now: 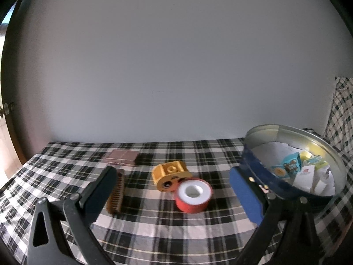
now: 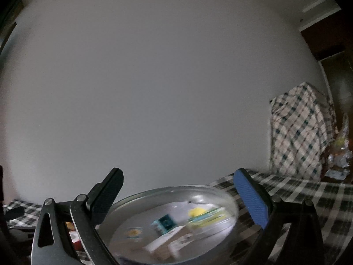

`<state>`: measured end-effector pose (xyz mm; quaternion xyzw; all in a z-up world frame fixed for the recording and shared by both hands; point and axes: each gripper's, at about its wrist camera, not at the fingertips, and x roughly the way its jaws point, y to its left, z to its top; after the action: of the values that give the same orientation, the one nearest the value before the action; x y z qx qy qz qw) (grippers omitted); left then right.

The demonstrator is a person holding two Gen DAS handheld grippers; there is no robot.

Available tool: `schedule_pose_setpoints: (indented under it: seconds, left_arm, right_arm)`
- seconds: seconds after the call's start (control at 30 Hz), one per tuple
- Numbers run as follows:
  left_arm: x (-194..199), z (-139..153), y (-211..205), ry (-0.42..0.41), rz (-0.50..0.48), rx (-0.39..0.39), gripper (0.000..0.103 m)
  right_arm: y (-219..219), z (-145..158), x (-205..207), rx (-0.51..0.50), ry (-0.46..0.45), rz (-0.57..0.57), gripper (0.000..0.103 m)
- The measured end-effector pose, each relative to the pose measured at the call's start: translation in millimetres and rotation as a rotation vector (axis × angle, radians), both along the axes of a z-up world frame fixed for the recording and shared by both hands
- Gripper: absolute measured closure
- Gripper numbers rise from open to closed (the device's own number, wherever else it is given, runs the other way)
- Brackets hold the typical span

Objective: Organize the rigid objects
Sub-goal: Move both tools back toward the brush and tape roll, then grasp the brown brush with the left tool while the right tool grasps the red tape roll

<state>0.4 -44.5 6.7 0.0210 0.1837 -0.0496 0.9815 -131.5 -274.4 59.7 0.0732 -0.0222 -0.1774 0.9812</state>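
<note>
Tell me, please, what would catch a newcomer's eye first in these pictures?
Probably the red tape roll in the middle of the checked tablecloth, touching the yellow toy behind it. On the right stands a round blue tin already holding small boxes, and a brown brush lies on the left by the open left tongs.

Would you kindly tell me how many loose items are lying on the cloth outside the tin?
4: a pink case at the back, a brown comb left, a yellow toy centre, a red tape roll touching it. Others may be hidden.
</note>
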Motion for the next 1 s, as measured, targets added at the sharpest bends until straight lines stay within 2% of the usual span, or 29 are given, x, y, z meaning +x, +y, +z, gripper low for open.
schedule_pose_setpoints:
  seconds: [0.3,0.53,0.8,0.87,1.0]
  left_arm:
    - [17.0,-3.2,55.5,0.029,0.081,-0.038,0.001]
    - [34.5,-7.6,104.0,0.064,0.183,-0.082,0.001]
    - [50.5,-13.1,141.4,0.113,0.277,-0.106,0.001]
    - [54.6,-15.0,150.2,0.133,0.305,-0.113,0.001]
    - [63.6,-20.0,165.6,0.18,0.338,-0.126,0.001]
  right_arm:
    - [38.6,-2.7,16.3,0.02,0.056,0.108,0.001]
    - [74.8,-8.7,40.1,0.027,0.165,0.228,0.001]
    - [126.2,-22.5,82.4,-0.021,0.381,0.414,0.001]
    - [136.9,-24.5,88.7,-0.036,0.407,0.443,0.001]
    - [156.7,-34.5,116.2,-0.04,0.531,0.485,0.001]
